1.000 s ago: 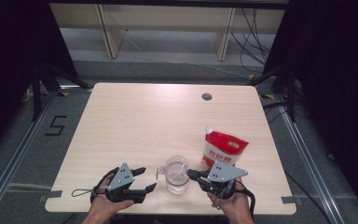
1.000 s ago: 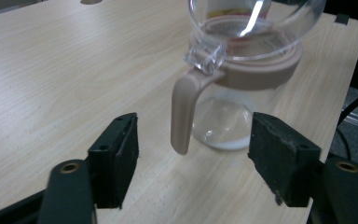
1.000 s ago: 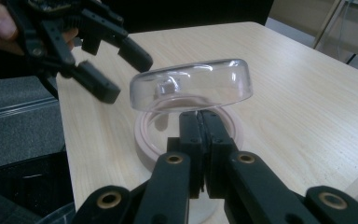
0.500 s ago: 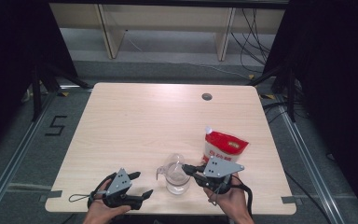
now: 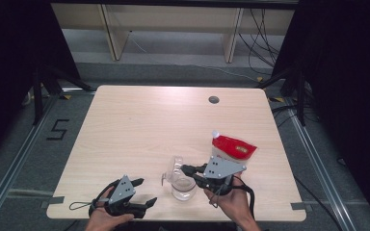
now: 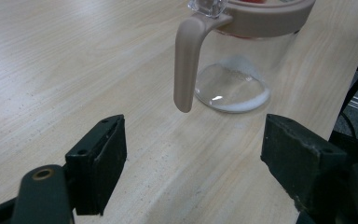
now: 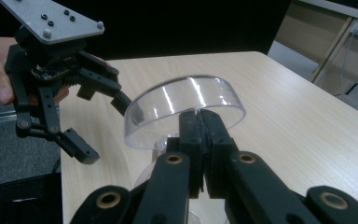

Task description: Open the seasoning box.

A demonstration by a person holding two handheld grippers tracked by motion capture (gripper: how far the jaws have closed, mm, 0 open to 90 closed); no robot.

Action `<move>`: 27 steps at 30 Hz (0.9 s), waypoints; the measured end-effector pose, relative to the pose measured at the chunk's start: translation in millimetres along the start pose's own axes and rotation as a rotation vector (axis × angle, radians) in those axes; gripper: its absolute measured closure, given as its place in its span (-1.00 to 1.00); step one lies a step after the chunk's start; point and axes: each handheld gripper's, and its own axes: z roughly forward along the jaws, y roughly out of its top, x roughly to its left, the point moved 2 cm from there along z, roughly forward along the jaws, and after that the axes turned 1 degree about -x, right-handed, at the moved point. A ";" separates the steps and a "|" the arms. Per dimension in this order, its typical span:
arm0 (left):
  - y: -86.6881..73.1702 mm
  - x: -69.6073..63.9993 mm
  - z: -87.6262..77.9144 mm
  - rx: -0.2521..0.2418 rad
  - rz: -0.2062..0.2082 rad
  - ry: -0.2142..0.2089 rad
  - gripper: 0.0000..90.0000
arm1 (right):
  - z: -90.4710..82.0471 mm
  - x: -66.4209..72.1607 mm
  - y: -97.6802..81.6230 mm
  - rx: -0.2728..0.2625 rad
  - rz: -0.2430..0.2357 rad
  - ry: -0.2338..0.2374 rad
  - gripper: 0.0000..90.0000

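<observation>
My left gripper (image 5: 142, 198) sits at the near edge of the table (image 5: 139, 125), low over the wood, with its jaws spread wide and nothing between them. They have just been opening further. Looking along them in the left gripper view, I see bare tabletop between the two black pads (image 6: 100, 161), and just beyond stands the glass jug (image 6: 242, 70) with its beige handle (image 6: 186, 65) hanging down toward me. The jug has a beige rim and a white film around its base.

To the right, a little farther in, my right gripper (image 5: 189, 169) reaches left over the jug (image 5: 183, 185). Its jaws are pressed together on the clear lid (image 7: 184, 109), pinching a tab at the lid's near side. The lid is tilted up on edge above the jug's mouth, as the high view shows (image 5: 176, 166). In the right gripper view the left gripper (image 7: 102, 119) shows beyond the lid, open, with a hand (image 7: 0, 60) behind it.

Just behind the right gripper, touching distance from the jug, stands a red and white pouch (image 5: 232, 148) with a small white cap at its top corner.

Farther off, the tabletop runs bare to a dark round hole (image 5: 214, 100) near the far edge.
</observation>
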 end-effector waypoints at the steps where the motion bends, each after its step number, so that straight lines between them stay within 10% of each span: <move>1: -0.3 0.0 -0.1 0.006 0.003 0.003 -0.51 | 2.0 0.8 1.5 0.003 -0.005 0.008 0.97; 27: 0.0 1.6 -0.4 -0.006 -0.028 0.004 -0.60 | 21.5 6.9 15.7 -0.010 -0.008 0.038 0.95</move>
